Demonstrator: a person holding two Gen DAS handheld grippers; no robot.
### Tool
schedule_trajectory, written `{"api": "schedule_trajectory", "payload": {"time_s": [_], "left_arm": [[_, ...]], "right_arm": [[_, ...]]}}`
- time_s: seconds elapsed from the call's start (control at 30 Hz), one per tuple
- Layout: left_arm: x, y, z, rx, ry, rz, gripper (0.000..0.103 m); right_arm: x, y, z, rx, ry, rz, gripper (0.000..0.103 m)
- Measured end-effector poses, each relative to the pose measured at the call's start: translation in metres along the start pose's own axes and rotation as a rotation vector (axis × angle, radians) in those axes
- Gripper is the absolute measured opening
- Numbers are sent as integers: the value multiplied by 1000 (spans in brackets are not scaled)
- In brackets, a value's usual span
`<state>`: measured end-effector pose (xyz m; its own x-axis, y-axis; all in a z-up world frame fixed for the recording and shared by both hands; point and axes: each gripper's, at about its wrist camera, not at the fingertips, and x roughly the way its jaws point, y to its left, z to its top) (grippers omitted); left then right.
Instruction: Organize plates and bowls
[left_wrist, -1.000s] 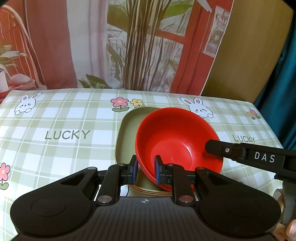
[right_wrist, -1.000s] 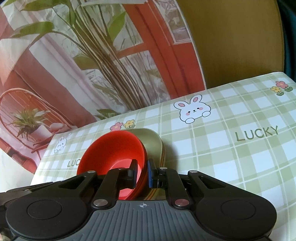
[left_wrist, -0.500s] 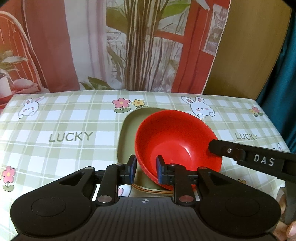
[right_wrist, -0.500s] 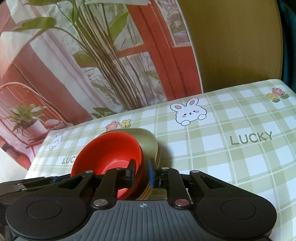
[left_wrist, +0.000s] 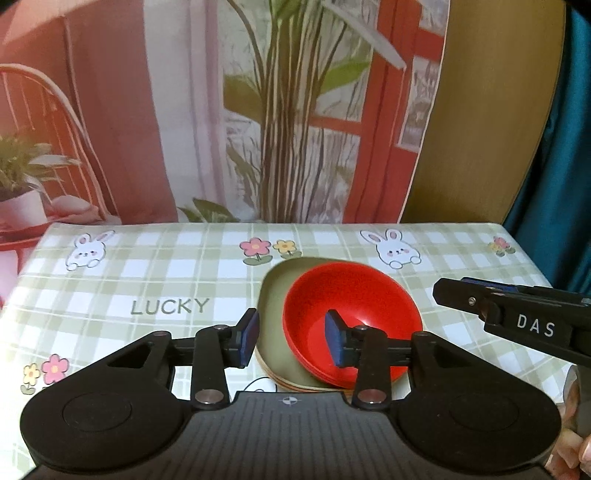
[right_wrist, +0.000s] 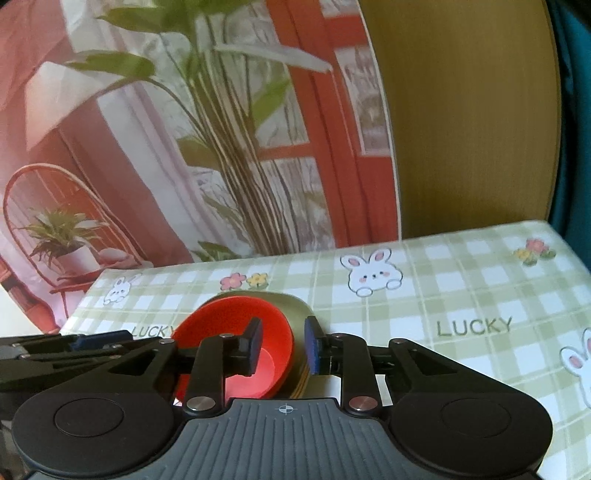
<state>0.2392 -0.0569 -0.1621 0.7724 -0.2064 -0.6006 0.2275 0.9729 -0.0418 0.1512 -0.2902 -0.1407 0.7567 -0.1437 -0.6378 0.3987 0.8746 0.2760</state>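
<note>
Two pairs of tongs are hanging over one stack at the lower middle of the frames. Red bowls (left_wrist: 351, 314) are sitting nested on olive plates (left_wrist: 275, 314), which are lying on the checked desk (left_wrist: 147, 280). Left tongs (left_wrist: 293, 338) are standing moderately wide, their jaws having just been opening; the stack's near rim is showing between the blue pads, none pressing. Right tongs (right_wrist: 282, 345) are gaping narrower, also just opening, straddling the bowl's rim without gripping. At the lower right, a hand (left_wrist: 576, 458) is peeking in.
</note>
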Motion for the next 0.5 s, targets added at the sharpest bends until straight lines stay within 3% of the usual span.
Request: {"api": "schedule_trajectory", "payload": {"time_s": [0.2,0.37,0.5], "left_arm": [[-25,5,-9,-4,-44,21,51],[-47,8,-19,-2,-98,39,62],[-65,13,-24,-20,-142,56,78]], "right_arm": [[-22,10,-5,-40,-25,-8,32],[-43,18,-11,-69,-50,-6,53],[-62,25,-14,-90,-72,10,75]]}}
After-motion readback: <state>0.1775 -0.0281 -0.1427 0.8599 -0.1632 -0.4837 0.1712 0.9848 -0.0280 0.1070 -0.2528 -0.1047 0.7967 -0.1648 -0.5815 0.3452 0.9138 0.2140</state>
